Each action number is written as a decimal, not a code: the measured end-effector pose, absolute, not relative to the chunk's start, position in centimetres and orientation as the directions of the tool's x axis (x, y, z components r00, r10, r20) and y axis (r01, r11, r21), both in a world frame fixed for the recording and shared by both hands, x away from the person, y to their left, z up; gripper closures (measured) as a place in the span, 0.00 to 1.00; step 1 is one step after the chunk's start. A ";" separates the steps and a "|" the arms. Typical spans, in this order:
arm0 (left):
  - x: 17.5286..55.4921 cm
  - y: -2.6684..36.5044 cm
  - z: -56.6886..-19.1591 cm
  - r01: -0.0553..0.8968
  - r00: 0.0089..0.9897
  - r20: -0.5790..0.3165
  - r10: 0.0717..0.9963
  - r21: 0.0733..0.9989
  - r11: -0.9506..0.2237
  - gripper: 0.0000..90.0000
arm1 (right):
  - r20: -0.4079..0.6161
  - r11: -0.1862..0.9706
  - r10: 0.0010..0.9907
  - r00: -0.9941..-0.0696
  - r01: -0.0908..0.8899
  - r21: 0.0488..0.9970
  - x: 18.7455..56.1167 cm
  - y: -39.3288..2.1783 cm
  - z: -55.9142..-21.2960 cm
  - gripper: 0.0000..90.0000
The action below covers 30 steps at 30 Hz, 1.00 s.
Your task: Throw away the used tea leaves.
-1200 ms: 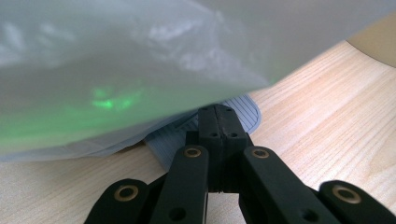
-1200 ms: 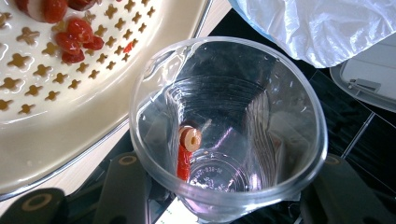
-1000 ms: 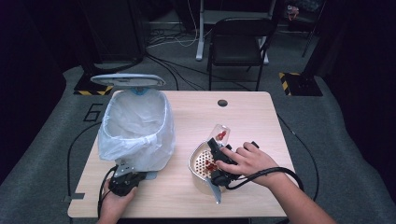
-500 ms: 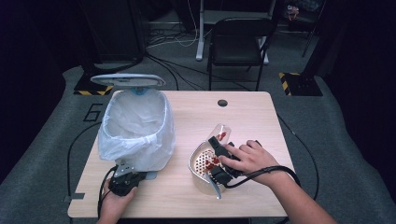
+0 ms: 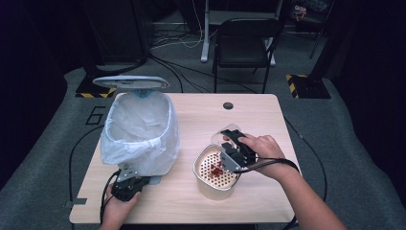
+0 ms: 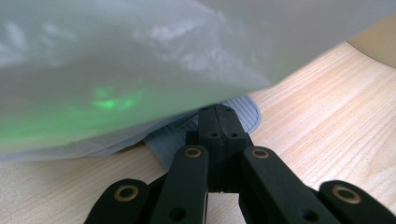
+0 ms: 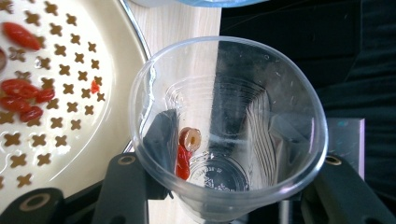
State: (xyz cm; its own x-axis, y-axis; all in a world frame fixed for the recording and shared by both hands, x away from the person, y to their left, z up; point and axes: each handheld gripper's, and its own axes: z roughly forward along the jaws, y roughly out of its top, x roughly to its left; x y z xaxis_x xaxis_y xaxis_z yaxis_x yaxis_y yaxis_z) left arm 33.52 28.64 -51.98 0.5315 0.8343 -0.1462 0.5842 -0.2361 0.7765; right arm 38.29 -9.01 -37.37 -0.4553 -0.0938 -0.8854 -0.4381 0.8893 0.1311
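Your right tool (image 5: 229, 143) grips the clear cup (image 7: 228, 126) at 3 o'clock of the strainer (image 5: 207, 181), while your left tool (image 6: 218, 122) stays closed under the bin's bag (image 5: 139, 129).

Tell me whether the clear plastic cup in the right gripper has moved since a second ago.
Yes. The clear plastic cup has tipped upward, its mouth lifting off the cream perforated strainer towards the table's far edge.
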 end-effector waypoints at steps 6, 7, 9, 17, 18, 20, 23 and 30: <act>33.5 28.6 -52.0 0.584 0.531 -0.146 0.835 0.776 -0.237 1.00 | -0.808 0.874 0.093 -0.581 -0.342 0.346 40.4 -10.1 -37.0 0.56; 33.5 28.6 -52.0 0.584 0.532 -0.146 0.834 0.777 -0.236 1.00 | -0.794 0.866 0.122 -0.596 -0.327 0.378 40.6 -10.2 -36.9 0.56; 33.5 28.7 -52.0 0.584 0.532 -0.147 0.834 0.777 -0.236 1.00 | -0.744 0.839 0.181 -0.643 -0.294 0.458 41.4 -10.7 -36.8 0.56; 33.6 28.7 -52.0 0.581 0.536 -0.149 0.831 0.779 -0.236 1.00 | -0.520 0.731 0.358 -0.776 -0.114 0.673 44.2 -12.4 -37.3 0.56; 33.6 28.6 -52.0 0.573 0.545 -0.157 0.824 0.786 -0.230 1.00 | -0.485 0.713 0.381 -0.787 -0.084 0.696 44.5 -12.6 -37.3 0.56; 33.5 28.6 -52.0 0.577 0.538 -0.165 0.826 0.787 -0.219 1.00 | -0.433 0.683 0.414 -0.801 -0.041 0.729 44.9 -12.9 -37.4 0.56; 33.5 28.6 -52.1 0.580 0.531 -0.169 0.830 0.787 -0.211 1.00 | -0.341 0.632 0.459 -0.820 0.032 0.774 45.4 -13.4 -37.5 0.56; 33.6 28.6 -52.1 0.578 0.533 -0.167 0.829 0.788 -0.213 1.00 | -0.161 0.502 0.531 -0.832 0.155 0.851 46.0 -14.1 -37.0 0.56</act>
